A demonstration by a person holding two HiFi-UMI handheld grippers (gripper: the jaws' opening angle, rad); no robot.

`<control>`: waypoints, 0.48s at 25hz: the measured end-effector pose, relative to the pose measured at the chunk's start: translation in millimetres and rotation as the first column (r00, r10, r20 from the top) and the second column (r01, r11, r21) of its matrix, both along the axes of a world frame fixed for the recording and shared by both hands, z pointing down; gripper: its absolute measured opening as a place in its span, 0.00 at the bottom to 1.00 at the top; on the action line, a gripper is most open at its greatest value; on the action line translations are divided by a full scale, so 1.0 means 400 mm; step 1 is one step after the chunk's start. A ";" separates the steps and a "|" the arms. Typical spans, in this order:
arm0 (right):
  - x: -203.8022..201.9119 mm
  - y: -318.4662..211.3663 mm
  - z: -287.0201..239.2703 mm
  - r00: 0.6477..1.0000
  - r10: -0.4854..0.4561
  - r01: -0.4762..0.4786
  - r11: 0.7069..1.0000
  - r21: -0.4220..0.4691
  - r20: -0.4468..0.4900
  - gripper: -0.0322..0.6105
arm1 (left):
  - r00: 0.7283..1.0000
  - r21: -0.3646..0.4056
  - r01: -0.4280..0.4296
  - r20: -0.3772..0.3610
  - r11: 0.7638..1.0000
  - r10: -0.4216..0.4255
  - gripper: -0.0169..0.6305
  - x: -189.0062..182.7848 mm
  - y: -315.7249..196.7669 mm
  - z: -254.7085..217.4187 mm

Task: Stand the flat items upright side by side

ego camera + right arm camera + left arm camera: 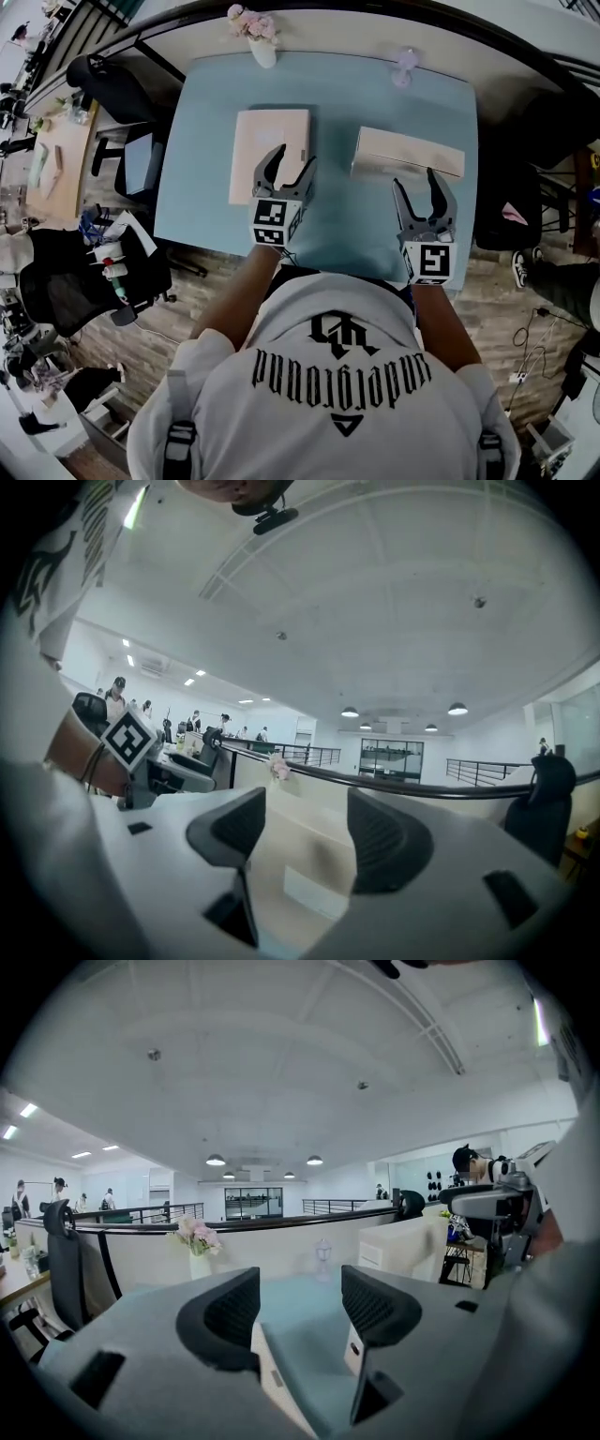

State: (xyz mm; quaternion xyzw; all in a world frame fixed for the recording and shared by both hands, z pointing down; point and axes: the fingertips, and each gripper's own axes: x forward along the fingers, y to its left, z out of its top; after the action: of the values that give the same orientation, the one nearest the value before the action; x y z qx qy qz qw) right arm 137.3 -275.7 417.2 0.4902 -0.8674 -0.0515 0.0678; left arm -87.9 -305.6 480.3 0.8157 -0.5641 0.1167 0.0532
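Note:
Two flat cream items lie on the light blue table (202,202). The left item (267,150) lies flat, and my left gripper (292,159) hovers open over its near right corner. The right item (408,152) also lies flat, and my right gripper (416,183) stands open just short of its near edge. In the left gripper view the jaws (300,1307) are apart with nothing pressed between them, and the right item (405,1241) shows off to the right. The right gripper view shows its open gripper (305,832) with the right item's cream face (309,883) beyond.
A white vase of pink flowers (258,39) and a small clear ornament (405,64) stand at the table's far edge. A black office chair (103,84) is at the far left. A cluttered desk (56,164) is to the left.

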 end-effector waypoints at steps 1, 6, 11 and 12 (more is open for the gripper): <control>-0.036 -0.004 -0.007 1.000 -0.006 0.006 1.000 0.005 -0.004 0.48 | 1.000 0.003 0.000 0.001 1.000 0.000 0.46 -0.030 -0.007 -0.003; -0.233 -0.036 -0.035 1.000 -0.026 0.026 1.000 0.006 -0.011 0.48 | 1.000 0.007 0.002 -0.002 1.000 -0.002 0.46 -0.203 -0.059 -0.019; -0.444 -0.072 -0.017 0.998 -0.055 0.055 0.998 -0.020 -0.010 0.48 | 1.000 -0.025 -0.002 -0.005 1.000 0.001 0.46 -0.375 -0.097 0.012; -0.483 -0.080 -0.004 0.998 -0.066 0.066 0.997 -0.036 -0.011 0.48 | 1.000 -0.040 -0.001 -0.007 0.999 0.000 0.46 -0.404 -0.102 0.025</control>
State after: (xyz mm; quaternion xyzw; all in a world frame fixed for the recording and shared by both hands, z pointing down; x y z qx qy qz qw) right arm -55.8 -307.5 415.7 0.4597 -0.8835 -0.0412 0.0803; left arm -249.7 -346.2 490.4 0.8150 -0.5613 0.1252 0.0712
